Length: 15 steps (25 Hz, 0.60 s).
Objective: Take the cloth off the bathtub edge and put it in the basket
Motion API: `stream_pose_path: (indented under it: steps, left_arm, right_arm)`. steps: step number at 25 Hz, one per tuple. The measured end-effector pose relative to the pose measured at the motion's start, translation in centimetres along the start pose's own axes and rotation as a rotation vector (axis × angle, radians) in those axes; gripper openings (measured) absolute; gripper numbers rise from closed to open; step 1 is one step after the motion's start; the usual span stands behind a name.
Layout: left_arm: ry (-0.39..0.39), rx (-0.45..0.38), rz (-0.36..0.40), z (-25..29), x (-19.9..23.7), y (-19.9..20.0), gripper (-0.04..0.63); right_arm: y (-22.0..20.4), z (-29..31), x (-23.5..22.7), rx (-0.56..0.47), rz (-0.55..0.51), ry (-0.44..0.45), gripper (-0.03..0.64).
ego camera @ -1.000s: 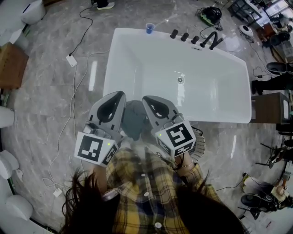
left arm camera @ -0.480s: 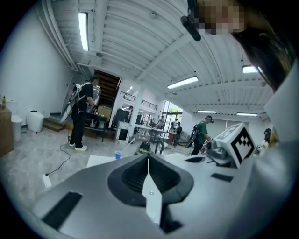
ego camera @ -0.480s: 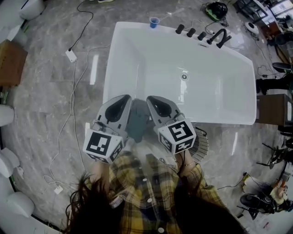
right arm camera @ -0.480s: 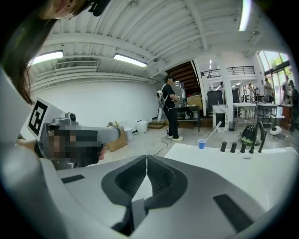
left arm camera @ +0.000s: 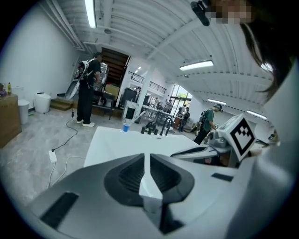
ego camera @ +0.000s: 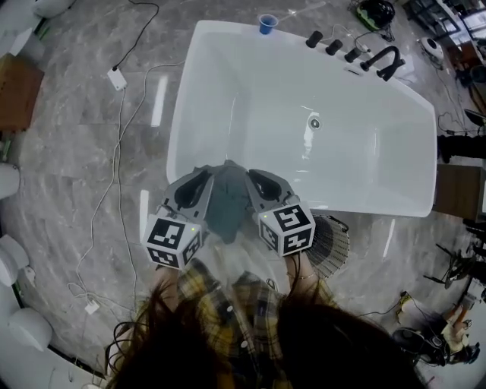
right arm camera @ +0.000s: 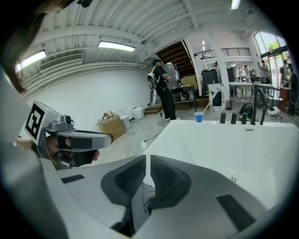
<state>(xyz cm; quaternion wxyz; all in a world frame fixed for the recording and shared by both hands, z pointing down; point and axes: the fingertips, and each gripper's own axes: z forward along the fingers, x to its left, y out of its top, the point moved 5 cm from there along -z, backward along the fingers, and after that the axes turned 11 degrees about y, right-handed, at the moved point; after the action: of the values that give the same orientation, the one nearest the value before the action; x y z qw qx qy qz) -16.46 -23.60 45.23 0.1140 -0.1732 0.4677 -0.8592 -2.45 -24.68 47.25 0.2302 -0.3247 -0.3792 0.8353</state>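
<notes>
Open basket (ego camera: pixel 334 247) stands beside the right gripper (ego camera: pixel 254 176), bathtub wall (ego camera: pixel 182 114) just behind.

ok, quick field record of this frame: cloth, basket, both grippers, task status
cloth: grey, draped over the near edge of the bathtub, between the two grippers
basket: on the floor beside the tub, on the right gripper's side; partly hidden
left gripper: jaws shut, nothing between the tips
right gripper: jaws shut, nothing between the tips; cloth shows beneath it
far rim: blue cup, black taps
status: cloth not yet picked up
</notes>
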Motion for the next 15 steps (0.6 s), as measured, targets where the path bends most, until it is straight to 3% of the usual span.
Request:
stream_pose_path:
  steps: [8,12,15]
  left_arm:
    - [-0.019,0.141,-0.062,3.7,1.2,-6.9,0.021]
    - [-0.02,0.198,-0.074,4.6,1.6,-9.8,0.035]
    - [-0.03,0.257,-0.098,4.7,1.7,-12.4,0.111]
  right_arm:
    - [-6.9,3.6,-1.6,0.136,0.081,0.006,0.025]
    - [-10.1,5.0,-1.8,0.198,0.126,0.03,0.136]
    - [-12.5,5.7,-1.7,0.237,0.163,0.033,0.206]
